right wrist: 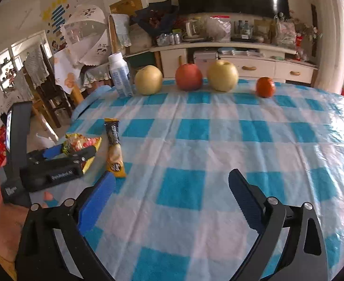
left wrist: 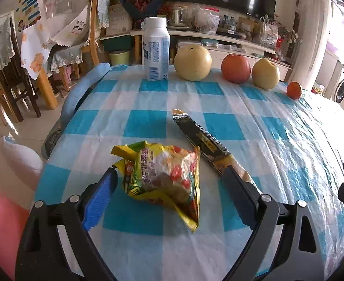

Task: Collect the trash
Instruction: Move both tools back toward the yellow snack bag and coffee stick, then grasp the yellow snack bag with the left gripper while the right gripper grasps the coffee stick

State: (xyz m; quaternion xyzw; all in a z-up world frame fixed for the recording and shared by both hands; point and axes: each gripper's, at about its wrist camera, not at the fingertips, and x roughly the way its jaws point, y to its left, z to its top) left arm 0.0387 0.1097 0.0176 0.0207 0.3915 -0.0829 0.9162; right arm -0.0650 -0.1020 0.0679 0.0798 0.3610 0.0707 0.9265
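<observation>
A crumpled yellow snack bag (left wrist: 164, 171) lies on the checked tablecloth between the fingers of my left gripper (left wrist: 169, 171). That gripper is open: the blue finger (left wrist: 101, 194) stands at the bag's left edge, and the dark one is apart from it. A black and gold coffee mix sachet (left wrist: 207, 142) lies just right of the bag, its near end under the dark finger. In the right wrist view, my right gripper (right wrist: 172, 174) is open over bare cloth with nothing between its fingers. The sachet (right wrist: 115, 149) lies just beyond its blue fingertip. The left gripper (right wrist: 75, 149) straddles the bag (right wrist: 83, 142).
Along the table's far edge stand a white milk bottle (left wrist: 156, 49), a pear (left wrist: 192, 62), an apple (left wrist: 235, 68), a second pear (left wrist: 265, 73) and a tangerine (left wrist: 294, 90). The table (right wrist: 242, 140) drops off at the left. Chairs and a cabinet stand beyond.
</observation>
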